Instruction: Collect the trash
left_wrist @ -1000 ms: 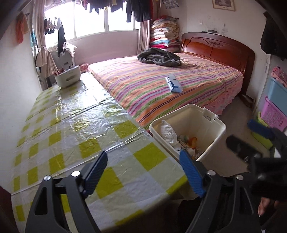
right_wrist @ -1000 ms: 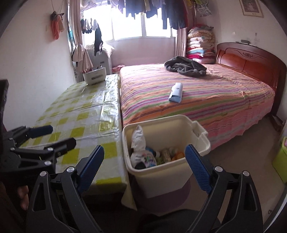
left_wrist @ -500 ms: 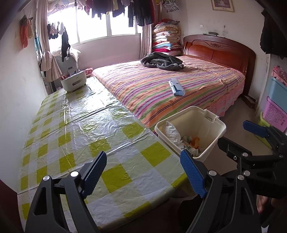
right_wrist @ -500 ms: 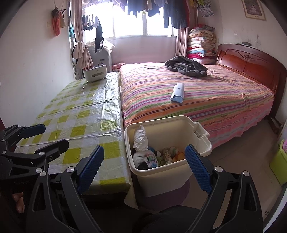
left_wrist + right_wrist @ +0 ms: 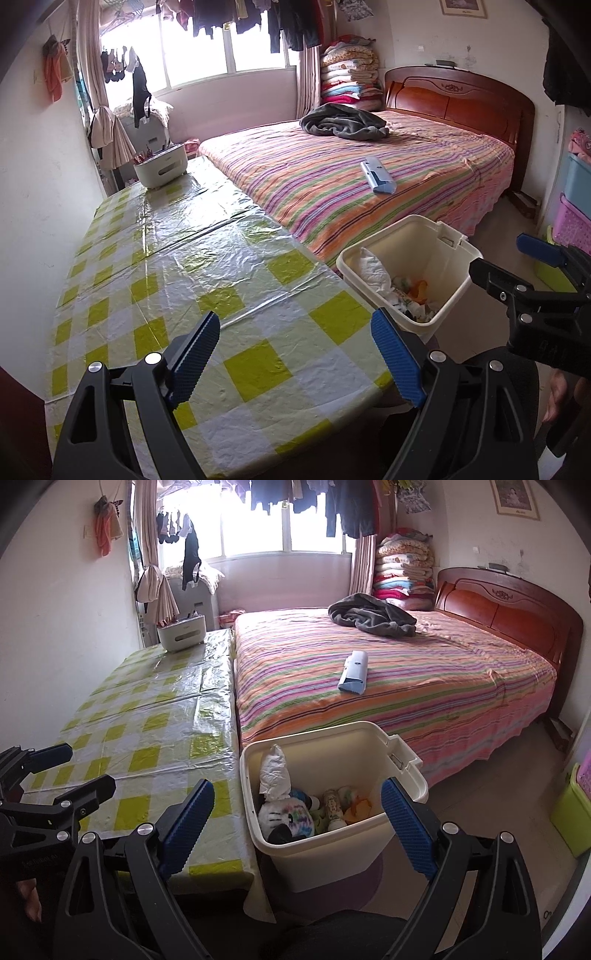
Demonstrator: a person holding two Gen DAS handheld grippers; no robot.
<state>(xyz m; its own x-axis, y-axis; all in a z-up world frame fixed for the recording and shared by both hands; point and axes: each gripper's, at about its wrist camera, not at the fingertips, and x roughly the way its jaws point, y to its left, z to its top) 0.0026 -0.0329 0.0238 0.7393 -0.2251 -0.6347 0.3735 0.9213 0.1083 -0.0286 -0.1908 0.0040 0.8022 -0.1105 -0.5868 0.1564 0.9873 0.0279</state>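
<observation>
Both jaws are held wide and empty: the left gripper (image 5: pixel 295 354) over the checked table (image 5: pixel 177 280), the right gripper (image 5: pixel 297 821) over the bin (image 5: pixel 369 734), nearer it. Trash (image 5: pixel 291 812) lies inside. The right view alone shows it plainly.

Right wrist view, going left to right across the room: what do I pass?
Left gripper → checked table → bin with trash inside → striped bed → green box at the right edge.
</observation>
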